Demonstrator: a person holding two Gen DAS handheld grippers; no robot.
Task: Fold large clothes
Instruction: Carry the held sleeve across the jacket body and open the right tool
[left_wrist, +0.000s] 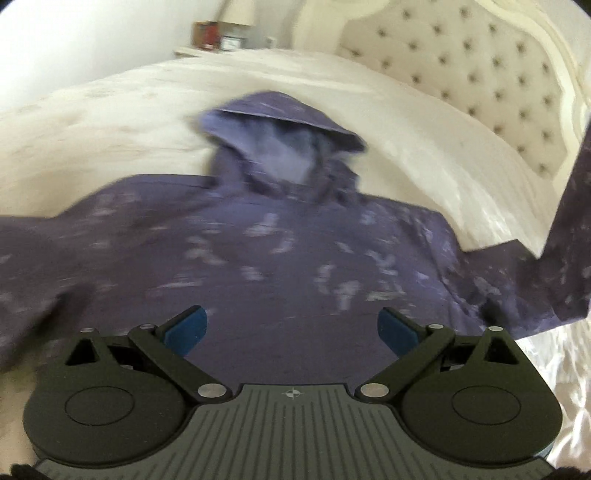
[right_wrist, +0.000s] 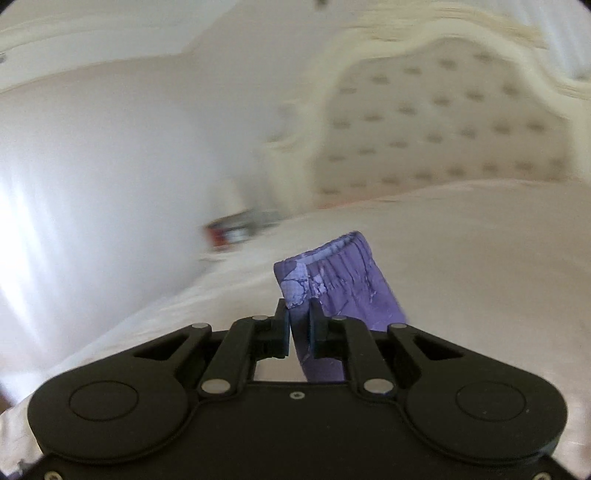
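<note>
While left gripper (left_wrist: 291, 326) hovers fingers apart over hoodie (left_wrist: 258, 236), right gripper (right_wrist: 298, 314) clamps cuff (right_wrist: 332, 273).

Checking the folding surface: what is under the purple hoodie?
The hoodie lies on a cream bedspread. The spread beneath its body is covered and cannot be seen.

A cream bed (left_wrist: 110, 122) with tufted headboard (left_wrist: 461, 62) — boxes (left_wrist: 218, 35) on a nightstand beyond.
</note>
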